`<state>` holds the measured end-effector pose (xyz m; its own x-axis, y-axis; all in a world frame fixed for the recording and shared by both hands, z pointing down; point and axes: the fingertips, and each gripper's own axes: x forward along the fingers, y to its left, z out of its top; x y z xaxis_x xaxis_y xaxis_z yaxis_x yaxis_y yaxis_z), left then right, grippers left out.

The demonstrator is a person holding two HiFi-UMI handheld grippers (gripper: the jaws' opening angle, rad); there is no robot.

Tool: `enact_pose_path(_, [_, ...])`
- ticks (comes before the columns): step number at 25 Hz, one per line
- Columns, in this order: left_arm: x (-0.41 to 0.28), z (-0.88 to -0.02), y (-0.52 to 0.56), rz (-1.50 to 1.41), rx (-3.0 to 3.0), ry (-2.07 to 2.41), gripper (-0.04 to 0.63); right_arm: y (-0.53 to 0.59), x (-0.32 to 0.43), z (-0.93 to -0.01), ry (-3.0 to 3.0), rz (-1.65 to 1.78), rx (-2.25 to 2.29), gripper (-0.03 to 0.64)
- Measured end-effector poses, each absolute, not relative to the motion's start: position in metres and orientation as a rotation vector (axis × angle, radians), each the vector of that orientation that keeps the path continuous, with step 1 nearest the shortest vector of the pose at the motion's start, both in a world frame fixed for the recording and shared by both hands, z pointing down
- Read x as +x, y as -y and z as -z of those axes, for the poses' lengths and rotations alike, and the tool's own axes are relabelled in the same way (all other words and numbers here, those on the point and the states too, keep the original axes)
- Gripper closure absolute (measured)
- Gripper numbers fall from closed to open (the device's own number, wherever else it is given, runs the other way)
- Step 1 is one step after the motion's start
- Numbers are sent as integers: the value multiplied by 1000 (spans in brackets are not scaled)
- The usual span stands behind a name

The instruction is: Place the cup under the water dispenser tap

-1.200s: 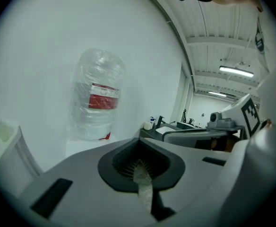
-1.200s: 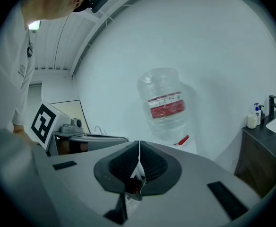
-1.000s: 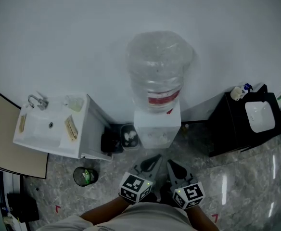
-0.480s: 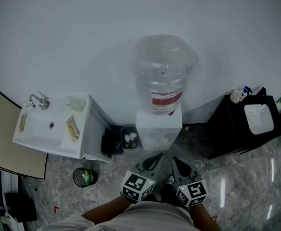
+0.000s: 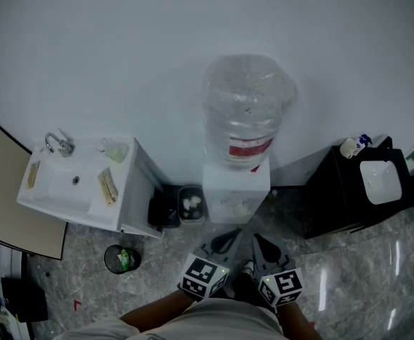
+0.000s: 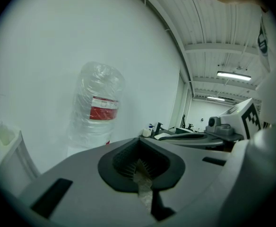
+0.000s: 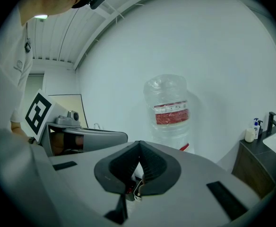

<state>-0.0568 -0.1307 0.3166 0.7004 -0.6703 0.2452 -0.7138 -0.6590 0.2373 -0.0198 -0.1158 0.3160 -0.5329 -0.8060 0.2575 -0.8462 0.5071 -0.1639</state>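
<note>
The white water dispenser (image 5: pixel 235 190) stands against the wall with a clear bottle (image 5: pixel 248 112) on top; its taps are hidden from above. A pale translucent cup (image 5: pixel 116 151) sits on the white sink counter at the left, far from both grippers. My left gripper (image 5: pixel 228 239) and right gripper (image 5: pixel 265 245) hover side by side in front of the dispenser, pointing at it. In the left gripper view the left gripper (image 6: pixel 139 163) is shut and holds nothing, with the bottle (image 6: pixel 96 105) ahead. In the right gripper view the right gripper (image 7: pixel 139 161) is shut and holds nothing, facing the bottle (image 7: pixel 168 110).
A white sink cabinet (image 5: pixel 132 204) stands left of the dispenser, with a small bin (image 5: pixel 191 204) between them. A round waste bin (image 5: pixel 122 258) sits on the marble floor. A black cabinet (image 5: pixel 342 190) with a white basin (image 5: pixel 381 181) is at the right.
The head view has drifted, so the dispenser sits a little further right and lower in it. Both grippers stay shut, side by side in front of it.
</note>
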Motion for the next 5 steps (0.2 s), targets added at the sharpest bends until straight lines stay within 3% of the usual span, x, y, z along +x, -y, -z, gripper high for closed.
enact_pose_path(5, [-57,-319,126,-198,2600,1087,591,112,-21,-318,2593,-400,1431,601])
